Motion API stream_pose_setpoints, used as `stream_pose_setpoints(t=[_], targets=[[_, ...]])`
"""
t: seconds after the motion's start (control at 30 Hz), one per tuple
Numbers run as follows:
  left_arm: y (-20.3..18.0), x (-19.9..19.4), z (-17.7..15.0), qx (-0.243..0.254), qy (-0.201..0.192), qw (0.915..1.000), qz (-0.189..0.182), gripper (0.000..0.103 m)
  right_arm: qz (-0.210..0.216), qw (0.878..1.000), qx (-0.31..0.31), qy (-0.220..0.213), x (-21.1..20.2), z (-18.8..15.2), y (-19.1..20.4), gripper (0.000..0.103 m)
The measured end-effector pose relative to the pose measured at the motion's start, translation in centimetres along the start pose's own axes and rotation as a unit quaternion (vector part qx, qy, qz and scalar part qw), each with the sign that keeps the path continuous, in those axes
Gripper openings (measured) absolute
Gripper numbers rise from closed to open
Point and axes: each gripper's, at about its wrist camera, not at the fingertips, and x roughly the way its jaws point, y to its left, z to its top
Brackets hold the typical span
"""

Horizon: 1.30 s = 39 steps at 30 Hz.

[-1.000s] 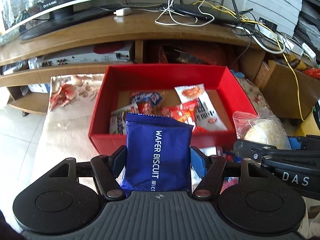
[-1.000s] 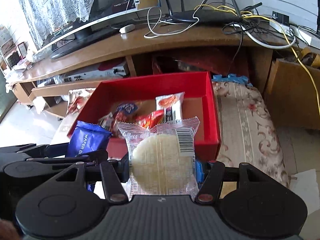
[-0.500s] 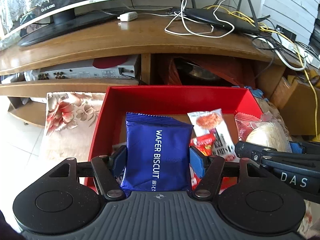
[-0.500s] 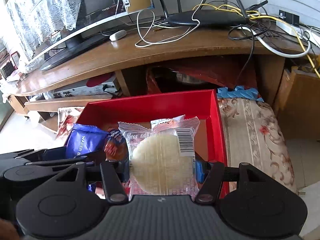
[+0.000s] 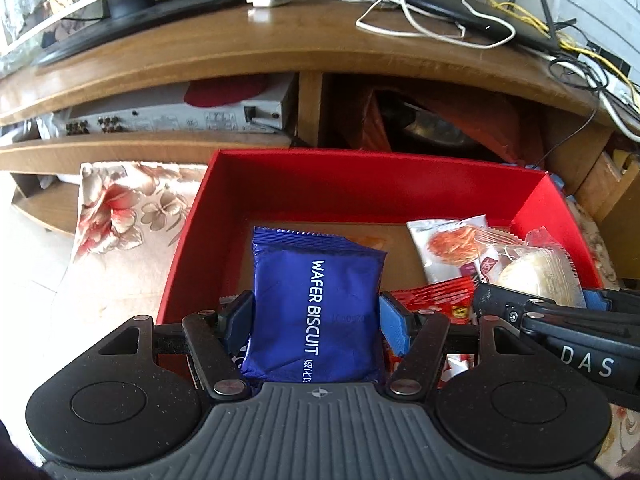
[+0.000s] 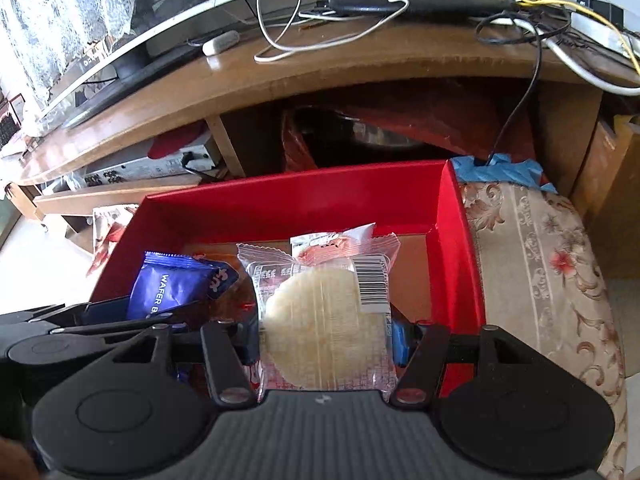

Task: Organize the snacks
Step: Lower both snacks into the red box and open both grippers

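Note:
My left gripper (image 5: pixel 316 316) is shut on a blue wafer biscuit pack (image 5: pixel 316 304), held upright over the left half of the red box (image 5: pixel 360 184). My right gripper (image 6: pixel 326 332) is shut on a clear-wrapped round rice cracker (image 6: pixel 320 320), held over the right half of the same red box (image 6: pixel 280 204). Each gripper shows at the edge of the other's view, with its snack: the cracker (image 5: pixel 536 276) on the right, the blue pack (image 6: pixel 168 288) on the left. Several snack packets lie on the box floor, among them a white packet (image 5: pixel 444 248) and a red one (image 5: pixel 436 296).
The box sits on a floral cloth (image 6: pixel 540 264). Behind it stands a wooden TV stand (image 5: pixel 280 52) with a monitor base, a router (image 6: pixel 416 0), tangled cables and a silver device (image 5: pixel 180 116) on the lower shelf. Blue tape (image 6: pixel 500 168) lies past the box's far right corner.
Both grippers have moved forward and down with their snacks, from in front of the red box's near wall to over its inside. The grips have not changed.

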Motion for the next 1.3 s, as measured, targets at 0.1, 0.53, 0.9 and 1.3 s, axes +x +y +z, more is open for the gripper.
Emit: stream_pose_setpoints(t=[0.1,0.53,0.9,1.3], targets=[[0.1,0.2,-0.1,-0.001,0.001,1.0,0.0,0.071,0.001,1.0,0.001,0.003,0.3,0.0,-0.1,0.061],[0.1,-0.4,0.0,0.001,-0.007,1.0,-0.001,0.078,-0.007,1.0,-0.004,-0.01,-0.3,0.3,-0.4,0.062],[-0.1,-2.0,0.2,-0.001,-0.022,0.9997,-0.012,0.081,-0.013,1.0,0.002,-0.026,-1.9,0.6,-0.9,0.063],[-0.9,-4.8,-1.0,0.012,-0.034,0.9986,-0.038,0.083,-0.022,0.999,0.009,-0.029,-4.5,-0.7,-1.4,0.063]])
